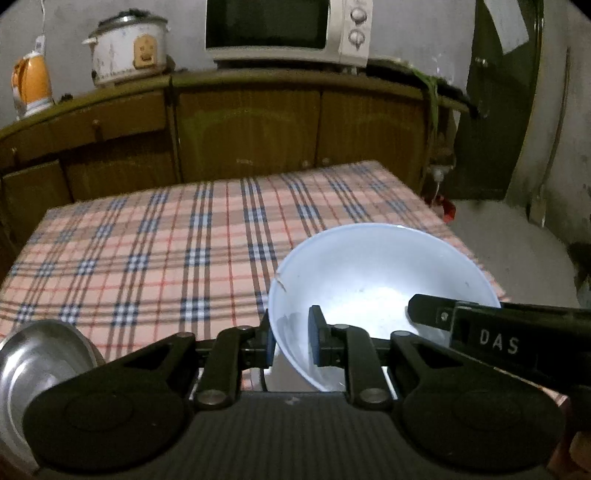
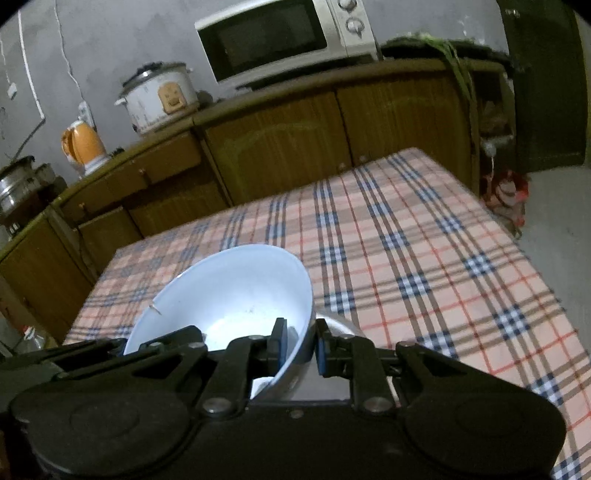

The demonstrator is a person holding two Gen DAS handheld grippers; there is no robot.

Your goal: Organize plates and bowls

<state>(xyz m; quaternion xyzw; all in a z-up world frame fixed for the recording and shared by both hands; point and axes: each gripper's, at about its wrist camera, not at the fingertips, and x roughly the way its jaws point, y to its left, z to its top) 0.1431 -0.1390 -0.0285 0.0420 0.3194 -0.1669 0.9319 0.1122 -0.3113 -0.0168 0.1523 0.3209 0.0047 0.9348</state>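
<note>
A pale blue bowl (image 1: 380, 280) hangs tilted over the near edge of the plaid-clothed table (image 1: 147, 251). My left gripper (image 1: 291, 336) is shut on the bowl's left rim, one pad inside and one outside. My right gripper (image 2: 299, 343) is shut on the right rim of the same bowl (image 2: 229, 295). From the left wrist view the right gripper (image 1: 424, 310) reaches in over the rim. A steel bowl (image 1: 40, 358) sits at the lower left. A shiny steel rim (image 2: 340, 325) shows just behind the right fingers. Something white lies under the blue bowl, mostly hidden.
Brown cabinets (image 1: 247, 125) stand behind the table, carrying a microwave (image 1: 280, 29), a rice cooker (image 1: 127, 48) and an orange kettle (image 1: 31, 83). The checked cloth (image 2: 424, 258) stretches far and right. Grey floor (image 1: 509, 251) lies past the table's right edge.
</note>
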